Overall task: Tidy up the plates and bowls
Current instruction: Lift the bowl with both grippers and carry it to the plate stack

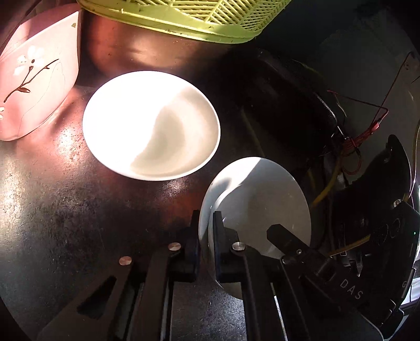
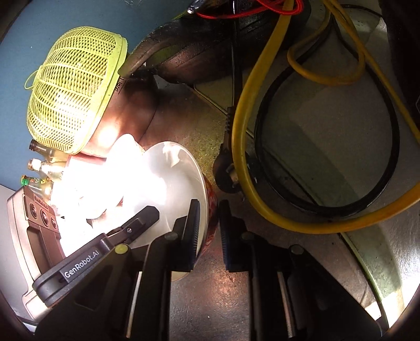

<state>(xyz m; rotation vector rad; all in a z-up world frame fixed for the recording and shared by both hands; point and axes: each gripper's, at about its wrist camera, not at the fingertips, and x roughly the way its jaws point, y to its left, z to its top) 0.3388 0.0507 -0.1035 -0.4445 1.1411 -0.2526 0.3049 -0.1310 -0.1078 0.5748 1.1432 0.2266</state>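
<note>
Both tools, left (image 1: 206, 230) and right (image 2: 208, 223), angle downward, clamped on one bowl's (image 1: 262, 199) rim.

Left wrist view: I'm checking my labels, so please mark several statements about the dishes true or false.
1. The left gripper is shut on the small bowl's rim. True.
2. The green basket holds the large white bowl. False: that bowl sits on the dark table, in front of the basket.
3. The pink plate bears a flower pattern. True.
4. The right gripper is clear of the small bowl. False: it grips the rim too.
</note>
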